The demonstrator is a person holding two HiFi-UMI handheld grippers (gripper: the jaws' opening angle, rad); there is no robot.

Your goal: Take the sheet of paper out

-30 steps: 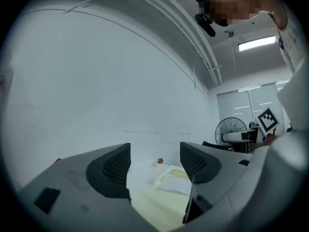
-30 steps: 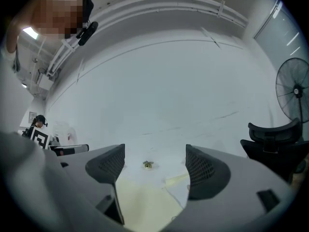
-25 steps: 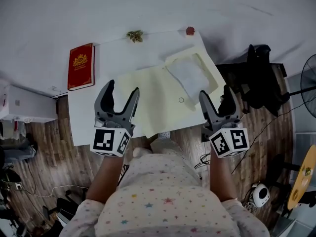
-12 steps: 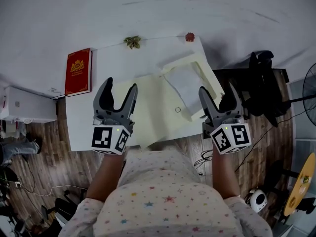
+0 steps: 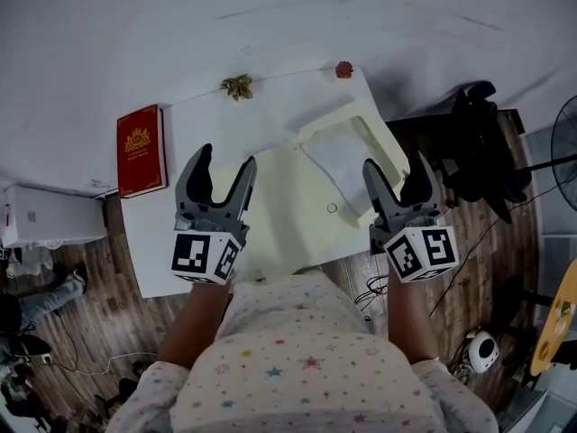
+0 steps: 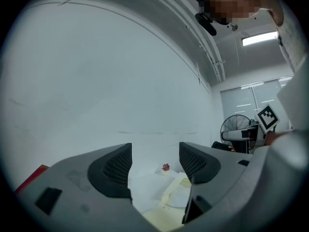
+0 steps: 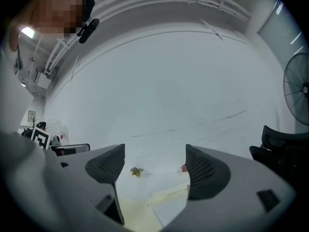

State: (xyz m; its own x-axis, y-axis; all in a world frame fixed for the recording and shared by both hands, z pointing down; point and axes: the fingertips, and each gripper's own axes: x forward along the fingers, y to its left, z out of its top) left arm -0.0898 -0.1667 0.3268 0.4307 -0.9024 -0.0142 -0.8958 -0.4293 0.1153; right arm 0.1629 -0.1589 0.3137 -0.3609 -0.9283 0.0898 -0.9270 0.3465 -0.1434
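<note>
Paper (image 5: 341,156) shows white in the head view, lying in the open cream folder (image 5: 288,215) on the table (image 5: 203,120), just ahead of the right tool (image 5: 397,177). That tool would best pinch only the sheet's near edge while the left tool (image 5: 225,168) pins the folder. Left gripper view: jaws spread, nothing between. Right gripper view: the same. Both tools have barely shifted since half a second ago.

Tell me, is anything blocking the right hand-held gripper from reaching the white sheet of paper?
Nothing visible does. The right hand-held gripper hovers open near the white sheet of paper, which lies exposed on the pale yellow paper folder. The red hardcover book sits far left.
</note>
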